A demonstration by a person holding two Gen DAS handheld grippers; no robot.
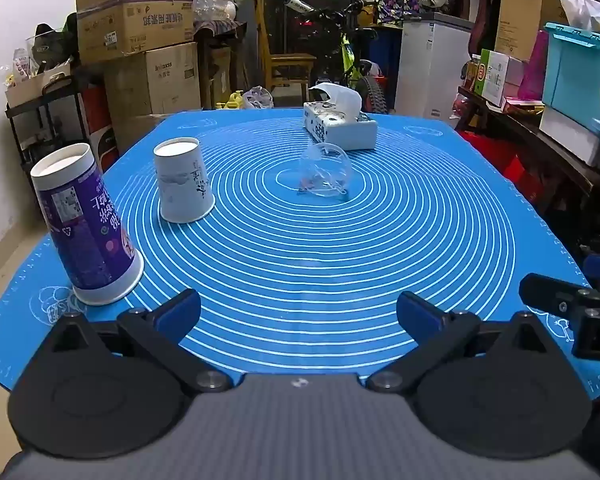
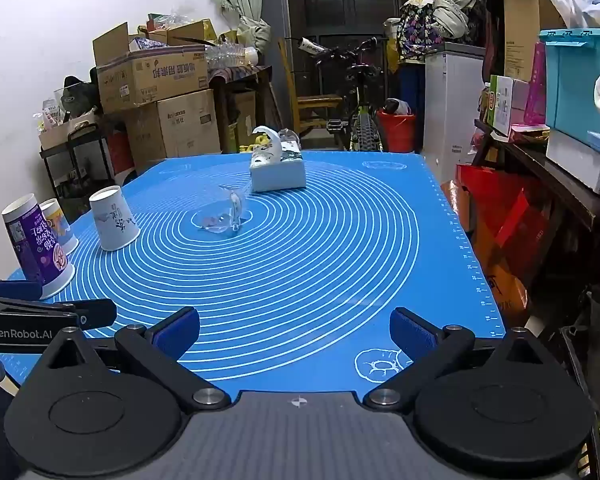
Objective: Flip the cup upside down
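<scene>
A clear plastic cup point(image 1: 326, 172) lies on its side at the middle of the blue mat point(image 1: 300, 264); it also shows in the right wrist view point(image 2: 224, 216). A white paper cup point(image 1: 182, 180) and a purple paper cup point(image 1: 86, 226) stand upside down at the left, also in the right wrist view as the white cup point(image 2: 114, 218) and the purple cup point(image 2: 36, 246). A third small upside-down cup point(image 2: 62, 226) stands behind the purple one. My left gripper point(image 1: 298, 312) is open and empty near the mat's front edge. My right gripper point(image 2: 294, 328) is open and empty beside it.
A white tissue box point(image 1: 340, 124) stands behind the clear cup. Cardboard boxes point(image 1: 136, 28) are stacked past the table at the left. A bicycle point(image 2: 360, 100) and a white cabinet point(image 1: 432, 64) are behind. Shelves with a teal bin point(image 1: 580, 72) line the right side.
</scene>
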